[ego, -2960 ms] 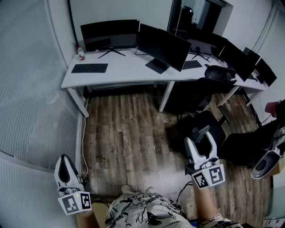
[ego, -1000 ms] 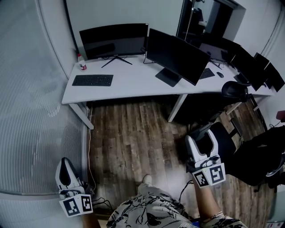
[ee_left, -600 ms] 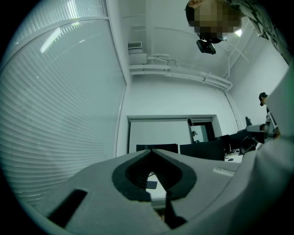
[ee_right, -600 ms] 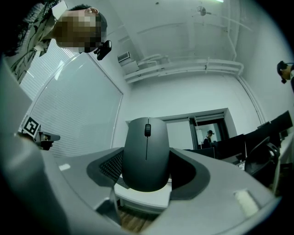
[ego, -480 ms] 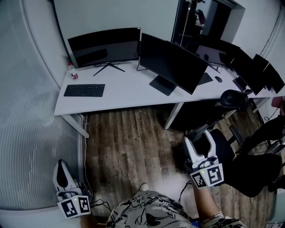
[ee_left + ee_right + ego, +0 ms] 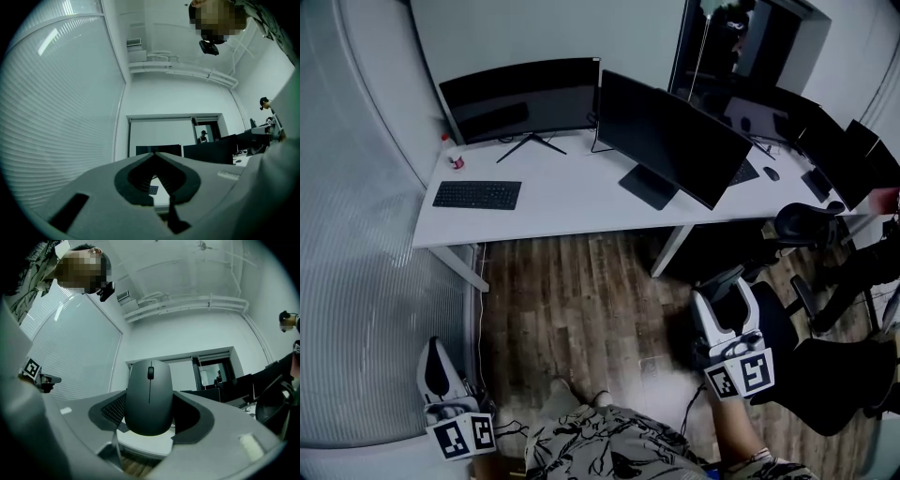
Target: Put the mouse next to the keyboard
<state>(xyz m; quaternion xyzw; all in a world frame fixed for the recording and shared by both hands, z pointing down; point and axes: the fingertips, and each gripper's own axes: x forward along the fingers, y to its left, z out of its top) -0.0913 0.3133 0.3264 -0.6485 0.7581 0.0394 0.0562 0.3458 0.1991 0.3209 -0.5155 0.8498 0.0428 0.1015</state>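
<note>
A black keyboard (image 6: 476, 194) lies on the left part of the white desk (image 6: 572, 202), far ahead of both grippers. My right gripper (image 6: 724, 283) hangs low at the right above the wood floor, shut on a dark grey mouse (image 6: 149, 397) that sits upright between its jaws with the scroll wheel at the top. In the head view the mouse (image 6: 729, 306) is a dark patch between the jaws. My left gripper (image 6: 439, 347) is at the lower left beside the frosted wall, with its jaws (image 6: 153, 153) shut on nothing. Through them the keyboard (image 6: 153, 190) shows small.
Two black monitors (image 6: 525, 96) (image 6: 670, 139) stand on the desk, with a small bottle (image 6: 457, 162) at its left end. More desks, another mouse (image 6: 772, 173) and office chairs (image 6: 802, 223) fill the right. A frosted glass wall (image 6: 366, 281) runs along the left.
The desk has grown a little larger and shifted in the head view as the person walks toward it. Both grippers stay low; the mouse remains in the right one.
</note>
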